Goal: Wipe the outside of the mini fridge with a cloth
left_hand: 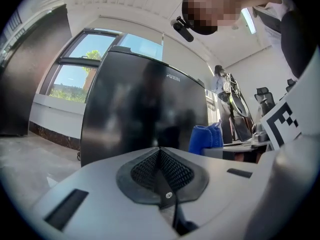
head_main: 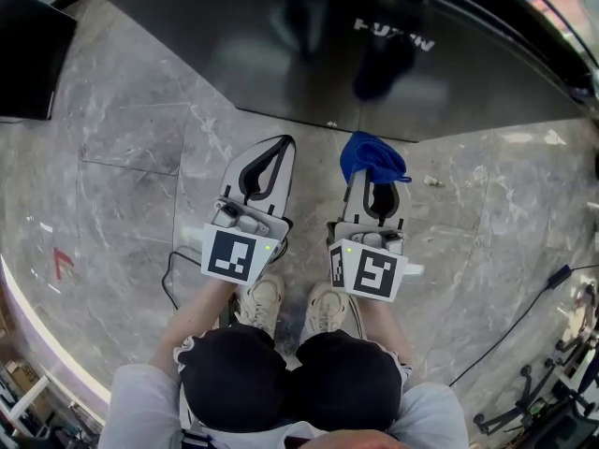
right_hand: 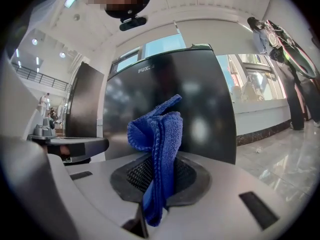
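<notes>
- The mini fridge (head_main: pixel 309 54) is a glossy black box standing on the grey marble floor (head_main: pixel 131 157); it carries pale brand lettering near its top edge
- The right gripper (head_main: pixel 376 183) points at the fridge's front; its jaws are clamped on a blue cloth (right_hand: pixel 160 134), which runs down between the dark mesh pads and stands up in folds above them
- In the head view the bunched cloth sits at the fridge's front lower edge; whether it touches the black surface cannot be told
- The left gripper (left_hand: pixel 160 154) also points at the fridge's front, beside the right one and on the side of the fridge farther from the lettering; its jaws are pressed together with nothing between them, and their tips stop short of the fridge
- Each gripper's marker cube lies at the end away from the fridge, over the person's knees
- The person's pale shoes (head_main: pixel 262 302) rest on the floor between the grippers, toes toward the fridge
- A thin black cable (head_main: pixel 505 325) trails over the floor, well apart from the fridge
- In the left gripper view a large window (left_hand: pixel 75 69) shows behind the fridge
</notes>
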Demonstrator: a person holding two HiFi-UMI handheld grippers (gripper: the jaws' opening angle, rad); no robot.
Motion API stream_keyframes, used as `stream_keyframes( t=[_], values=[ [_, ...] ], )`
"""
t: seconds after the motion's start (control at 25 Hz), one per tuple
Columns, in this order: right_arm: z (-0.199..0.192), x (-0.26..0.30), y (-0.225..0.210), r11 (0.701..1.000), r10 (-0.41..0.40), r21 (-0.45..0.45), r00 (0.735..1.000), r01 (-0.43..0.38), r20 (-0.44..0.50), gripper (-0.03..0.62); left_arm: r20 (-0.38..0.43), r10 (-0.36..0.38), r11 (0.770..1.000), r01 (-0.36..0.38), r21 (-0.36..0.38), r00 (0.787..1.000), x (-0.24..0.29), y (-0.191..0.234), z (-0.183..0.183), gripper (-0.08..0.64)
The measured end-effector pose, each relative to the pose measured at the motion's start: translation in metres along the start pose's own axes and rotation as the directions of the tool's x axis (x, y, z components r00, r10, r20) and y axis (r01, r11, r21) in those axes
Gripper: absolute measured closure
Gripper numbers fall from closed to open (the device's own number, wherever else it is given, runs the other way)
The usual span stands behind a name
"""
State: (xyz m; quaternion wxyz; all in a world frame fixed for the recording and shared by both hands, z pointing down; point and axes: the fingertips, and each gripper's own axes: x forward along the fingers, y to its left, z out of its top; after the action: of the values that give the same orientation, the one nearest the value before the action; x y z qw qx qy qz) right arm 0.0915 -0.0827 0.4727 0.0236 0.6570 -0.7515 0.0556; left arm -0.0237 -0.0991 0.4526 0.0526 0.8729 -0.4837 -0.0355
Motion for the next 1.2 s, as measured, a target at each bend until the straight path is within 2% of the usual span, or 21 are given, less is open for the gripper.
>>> stream_keyframes(
  t=[0.2,0.32,0.44,0.64,0.84,0.92,1.0,1.12,1.2],
  values=[
    [0.032,0.001,-0.015,0.997,-0.04,0.069,0.999,0.04,-0.013,0.517,0.025,0.037,0.999,-0.037,0.026,0.999,0.006,0.008,0.038,0.555],
    [0.083,-0.003,-0.008,0.999,-0.007,0.035,0.999,0.009,-0.041,0.517,0.033,0.021,0.998,-0.023,0.062,0.999,0.011,0.0,0.096,0.555],
    [0.156,-0.013,0.007,1.0,0.024,-0.019,0.998,-0.025,-0.057,0.517,0.028,0.015,0.995,-0.018,0.093,0.999,0.013,-0.009,0.173,0.555],
    [0.315,-0.035,0.019,1.0,0.006,0.018,0.995,-0.004,-0.104,0.517,0.006,0.044,0.998,-0.045,0.053,0.999,0.01,-0.032,0.333,0.555],
    [0.518,-0.069,0.045,0.999,0.007,0.049,0.99,0.0,-0.14,0.517,0.03,0.073,0.997,-0.072,-0.024,0.997,-0.008,-0.057,0.543,0.555],
    [0.604,-0.08,0.057,0.999,0.021,0.028,0.992,-0.017,-0.124,0.517,0.065,0.08,0.997,-0.079,-0.015,0.995,-0.015,-0.064,0.631,0.555],
    [0.686,-0.086,0.066,0.999,0.034,-0.015,0.996,-0.035,-0.084,0.517,0.083,0.087,0.995,-0.09,0.031,0.993,-0.02,-0.067,0.704,0.555],
    [0.775,-0.101,0.066,0.997,0.022,-0.076,0.999,-0.024,-0.038,0.517,0.075,0.1,0.993,-0.104,0.048,0.992,-0.027,-0.073,0.775,0.555],
    [0.804,-0.112,0.061,0.998,-0.001,-0.069,1.0,0.0,-0.016,0.517,0.104,0.106,0.992,-0.112,0.052,0.989,-0.033,-0.075,0.805,0.555]
  ],
)
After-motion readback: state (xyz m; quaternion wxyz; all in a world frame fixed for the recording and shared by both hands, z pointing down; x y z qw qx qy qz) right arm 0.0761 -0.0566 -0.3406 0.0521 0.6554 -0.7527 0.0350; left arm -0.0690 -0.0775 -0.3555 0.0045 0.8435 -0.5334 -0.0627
